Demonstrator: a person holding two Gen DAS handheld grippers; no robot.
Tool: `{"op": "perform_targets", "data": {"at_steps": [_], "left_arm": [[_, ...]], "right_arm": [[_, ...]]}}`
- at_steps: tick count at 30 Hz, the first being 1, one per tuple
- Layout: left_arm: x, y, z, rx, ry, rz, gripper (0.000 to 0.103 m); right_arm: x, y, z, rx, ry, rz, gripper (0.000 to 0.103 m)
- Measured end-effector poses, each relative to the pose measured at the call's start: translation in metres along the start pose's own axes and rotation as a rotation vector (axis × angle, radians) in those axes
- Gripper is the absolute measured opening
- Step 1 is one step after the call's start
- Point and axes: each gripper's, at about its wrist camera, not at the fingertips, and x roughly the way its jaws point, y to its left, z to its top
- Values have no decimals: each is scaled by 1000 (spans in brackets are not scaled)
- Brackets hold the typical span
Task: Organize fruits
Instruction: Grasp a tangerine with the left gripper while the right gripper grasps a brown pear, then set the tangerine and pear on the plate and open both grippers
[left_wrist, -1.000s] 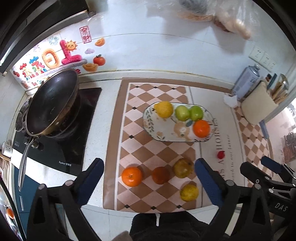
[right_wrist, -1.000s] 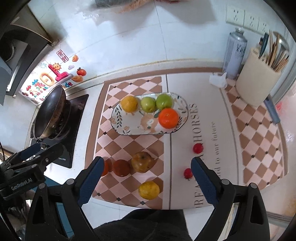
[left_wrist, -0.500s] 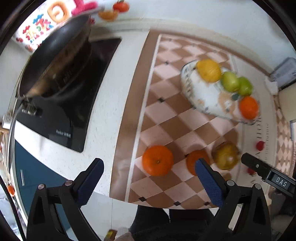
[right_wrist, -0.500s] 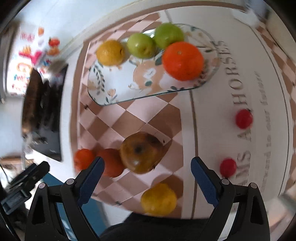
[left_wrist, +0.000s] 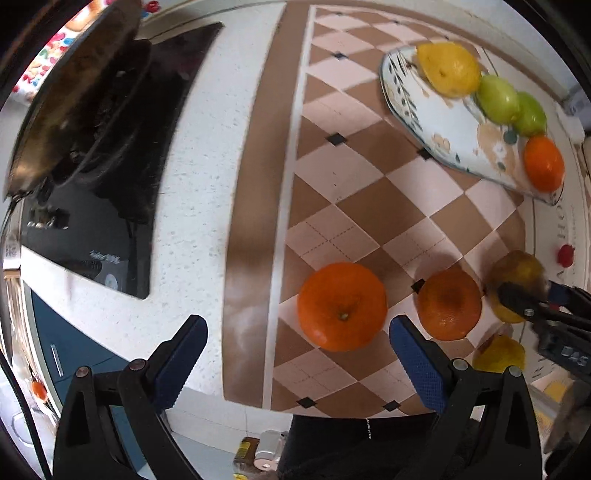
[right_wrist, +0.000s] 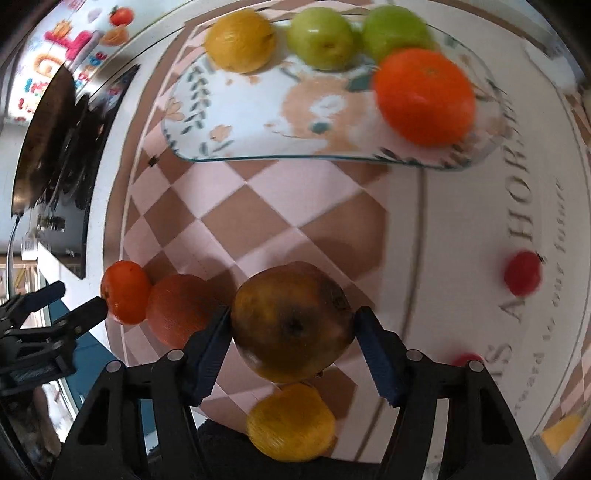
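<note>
Brown-yellow pear between the right hand-held gripper pads — both touching

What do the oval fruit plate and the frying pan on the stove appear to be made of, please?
Oval fruit plate: probably glazed ceramic, possibly printed glass; glossy, painted leaves, thin greenish rim. Frying pan: metal, apparently steel, with a dark, worn-looking inside.

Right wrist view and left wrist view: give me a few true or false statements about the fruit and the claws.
1. The plate holds four fruits. True.
2. The right claw grips the brownish fruit. True; its jaws have just been closing on it.
3. The left claw is clamped on a green fruit. False; it is open, near an orange it does not touch.
4. The small red fruits lie on the plate. False; they lie on the mat.
</note>
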Motion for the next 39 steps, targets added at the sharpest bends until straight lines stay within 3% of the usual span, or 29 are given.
{"op": "perform_targets", "data": {"at_steps": [4,8,10,13,17,22,28,34,39], "left_arm": [[22,-5,5,21,46,-28,101],[36,-5,7,-2,63,-107,97],[40,-4,8,-17,56,-147,75],[42,-9,8,-19,42,-176,62],[38,-27,5,41,13,-108,62],[38,-27,3,21,22,-132,61],[36,-13,-7,-2,17,-149,61],[-7,-11,4,-11,-49,-204,61],[-51,-30,38,8,-129,-266,61]], "right_arm": [[-12,-25,-8,65,-11,-6,70],[-11,-43,-7,111,-2,2,70],[-10,-50,-7,132,1,17,70],[-8,-53,-5,153,-1,44,71],[-9,-64,-2,194,-3,86,71],[-2,-67,-1,205,23,111,71],[-2,-59,-3,183,-6,86,70],[-33,-42,8,144,-79,120,70],[-55,-22,46,86,-133,119,70]]}}
